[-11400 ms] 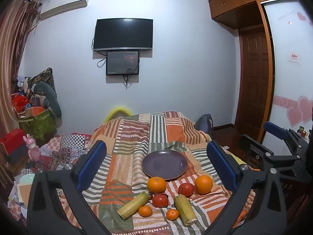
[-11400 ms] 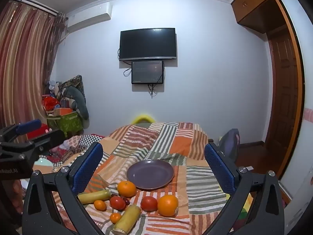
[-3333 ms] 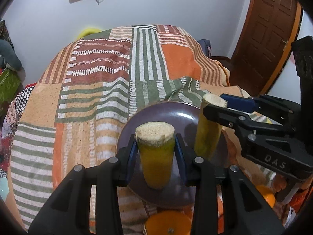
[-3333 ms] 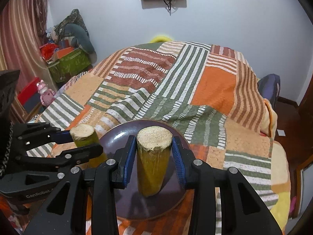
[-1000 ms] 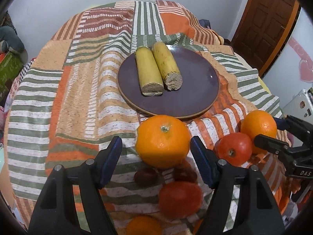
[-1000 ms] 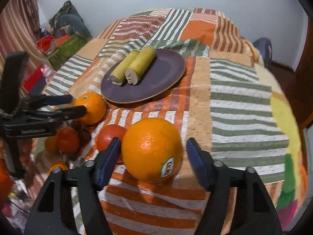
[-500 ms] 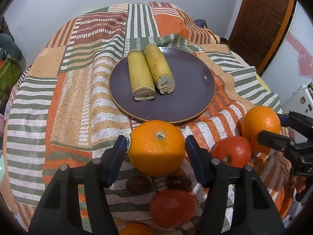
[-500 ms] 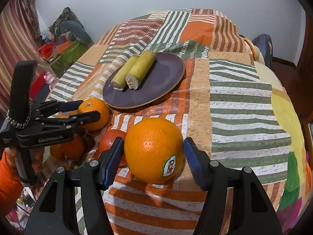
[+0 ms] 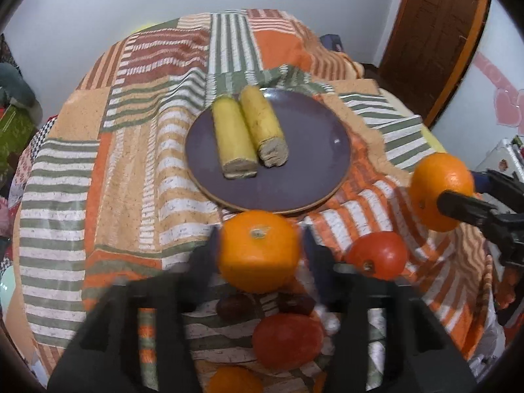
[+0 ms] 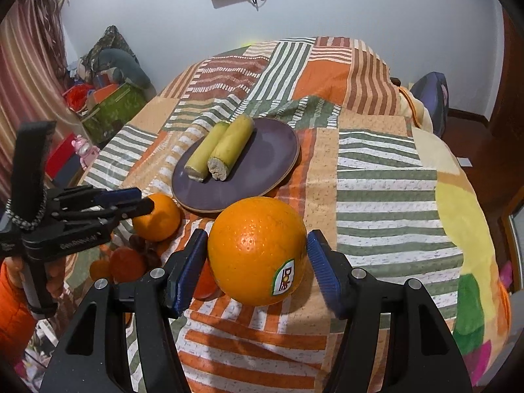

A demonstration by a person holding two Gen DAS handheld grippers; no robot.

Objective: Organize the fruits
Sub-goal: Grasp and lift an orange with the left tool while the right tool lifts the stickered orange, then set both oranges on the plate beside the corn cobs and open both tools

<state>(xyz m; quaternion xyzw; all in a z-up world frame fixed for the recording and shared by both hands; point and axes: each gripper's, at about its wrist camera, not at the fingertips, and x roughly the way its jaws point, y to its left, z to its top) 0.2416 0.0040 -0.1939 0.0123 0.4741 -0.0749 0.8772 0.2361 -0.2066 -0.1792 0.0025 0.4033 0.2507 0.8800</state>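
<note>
Orange (image 9: 258, 250), round and dimpled, sits clamped in your left tongs (image 9: 260, 255), blurred, just before the smooth purple plate (image 9: 314, 150) on the striped blanket (image 9: 131, 170). In your right view, the right tongs (image 10: 257, 258) clamp a bigger orange (image 10: 257, 250) stickered "Dole", hiding fruit behind.

Black plastic frames carry the right gripper (image 10: 257, 263), its ribbed blue pads (image 10: 186, 270) fixed by silver screws. At left of frame, the left gripper (image 10: 144, 201) bears white lettering and a beaded cord; an orange sleeve (image 10: 11, 298) shows lower left.
</note>
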